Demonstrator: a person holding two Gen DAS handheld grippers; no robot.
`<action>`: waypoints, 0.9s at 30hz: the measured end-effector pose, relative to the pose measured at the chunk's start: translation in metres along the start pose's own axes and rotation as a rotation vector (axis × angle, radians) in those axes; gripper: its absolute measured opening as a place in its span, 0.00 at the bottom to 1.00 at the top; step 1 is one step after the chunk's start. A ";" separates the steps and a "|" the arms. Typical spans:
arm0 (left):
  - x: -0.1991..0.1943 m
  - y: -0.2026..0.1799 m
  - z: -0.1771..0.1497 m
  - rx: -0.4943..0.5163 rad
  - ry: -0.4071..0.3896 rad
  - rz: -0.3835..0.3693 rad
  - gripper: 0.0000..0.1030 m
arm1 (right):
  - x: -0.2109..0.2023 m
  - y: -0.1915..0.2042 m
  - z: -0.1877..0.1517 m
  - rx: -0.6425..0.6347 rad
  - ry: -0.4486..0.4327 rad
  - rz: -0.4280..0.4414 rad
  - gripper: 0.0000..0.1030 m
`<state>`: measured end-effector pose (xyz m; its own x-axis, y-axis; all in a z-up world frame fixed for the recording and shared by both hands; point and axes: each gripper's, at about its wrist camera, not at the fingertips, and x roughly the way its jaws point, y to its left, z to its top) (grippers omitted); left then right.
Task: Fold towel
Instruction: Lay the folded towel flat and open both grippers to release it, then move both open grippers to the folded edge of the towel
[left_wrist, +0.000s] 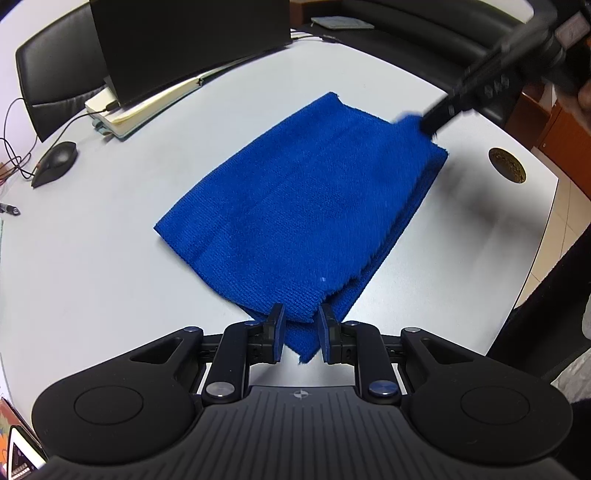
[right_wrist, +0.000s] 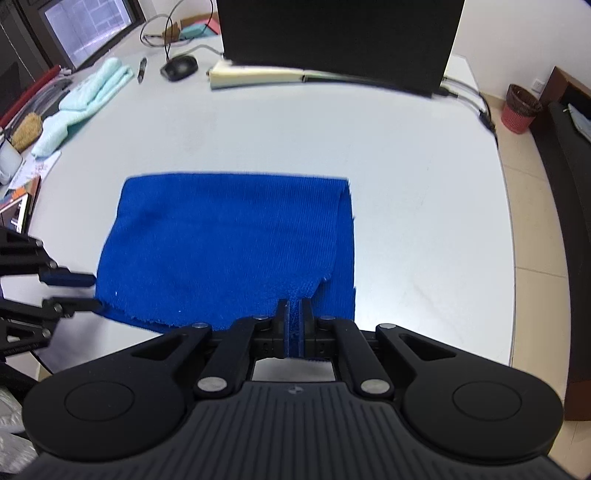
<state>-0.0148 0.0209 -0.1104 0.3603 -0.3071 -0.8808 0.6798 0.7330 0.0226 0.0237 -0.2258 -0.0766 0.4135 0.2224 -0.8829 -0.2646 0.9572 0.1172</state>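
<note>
A blue towel (left_wrist: 306, 192) lies folded in layers on the white table (left_wrist: 110, 258). Its near corner sits between the fingers of my left gripper (left_wrist: 301, 325), which stand apart and open around it. In the right wrist view the towel (right_wrist: 221, 240) spreads ahead as a rectangle, with a raised flap on its right side. My right gripper (right_wrist: 294, 314) is shut on the towel's near edge, blue cloth pinched between its pads. From the left wrist view the right gripper (left_wrist: 424, 123) shows blurred at the towel's far right corner. The left gripper (right_wrist: 96, 291) appears at the towel's left corner.
A black monitor (right_wrist: 340, 37) stands at the back on a thick notebook (right_wrist: 255, 78). A mouse (right_wrist: 179, 67), a pen (right_wrist: 141, 69) and a pale green towel (right_wrist: 85, 99) lie at the far left. A brown round cap (left_wrist: 506, 165) sits near the table's curved right edge.
</note>
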 end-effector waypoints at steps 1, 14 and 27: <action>0.000 0.000 0.000 0.001 0.003 0.000 0.21 | -0.002 -0.001 0.002 -0.003 -0.007 -0.003 0.04; 0.005 0.004 -0.007 -0.025 0.045 -0.015 0.21 | 0.013 -0.013 -0.003 0.006 0.032 -0.056 0.05; -0.005 0.013 -0.001 -0.076 0.002 -0.023 0.22 | 0.028 -0.002 -0.018 -0.055 0.056 -0.136 0.29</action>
<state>-0.0085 0.0322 -0.1064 0.3445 -0.3231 -0.8814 0.6376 0.7697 -0.0329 0.0200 -0.2251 -0.1094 0.3994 0.0796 -0.9133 -0.2576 0.9658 -0.0285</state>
